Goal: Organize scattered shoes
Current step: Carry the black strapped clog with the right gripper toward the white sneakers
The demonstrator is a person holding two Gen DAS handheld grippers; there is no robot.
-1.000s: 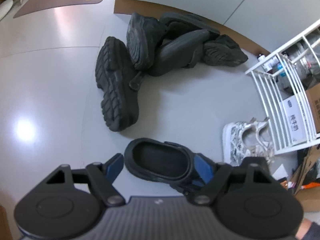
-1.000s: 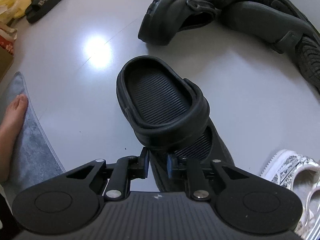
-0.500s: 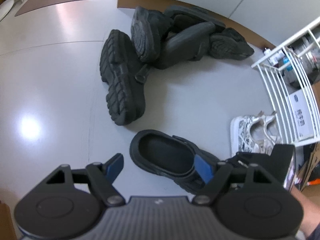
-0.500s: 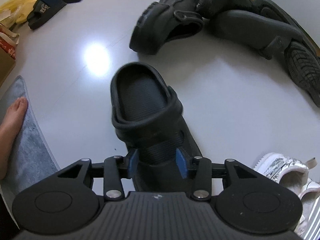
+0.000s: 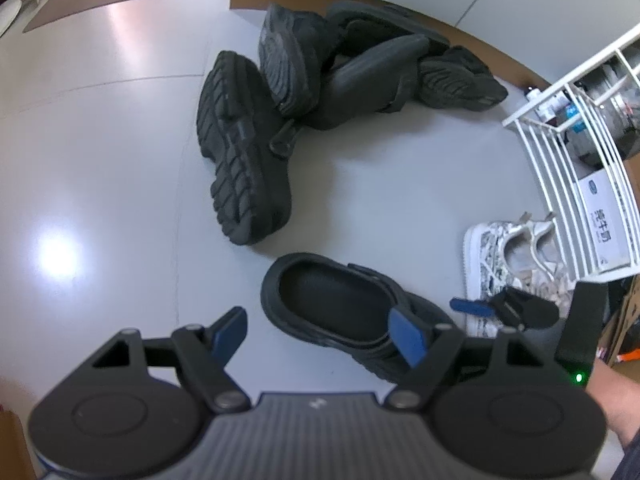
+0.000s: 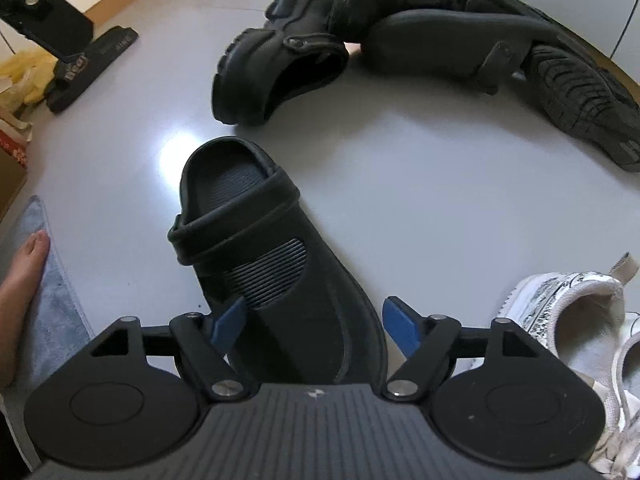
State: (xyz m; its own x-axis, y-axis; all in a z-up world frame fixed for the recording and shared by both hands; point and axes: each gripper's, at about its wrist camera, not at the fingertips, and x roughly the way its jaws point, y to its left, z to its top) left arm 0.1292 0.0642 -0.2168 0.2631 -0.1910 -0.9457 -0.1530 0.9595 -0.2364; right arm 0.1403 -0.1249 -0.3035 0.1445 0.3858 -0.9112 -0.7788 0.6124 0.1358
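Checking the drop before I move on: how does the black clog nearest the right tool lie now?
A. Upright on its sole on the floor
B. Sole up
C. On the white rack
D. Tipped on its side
A: the black clog rests sole-down on the grey floor, footbed opening facing up.

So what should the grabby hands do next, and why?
Probably lift the right gripper away: its jaws have just been opening, and the black clog lies flat on the floor beside the white sneakers. The black pile is still jumbled.
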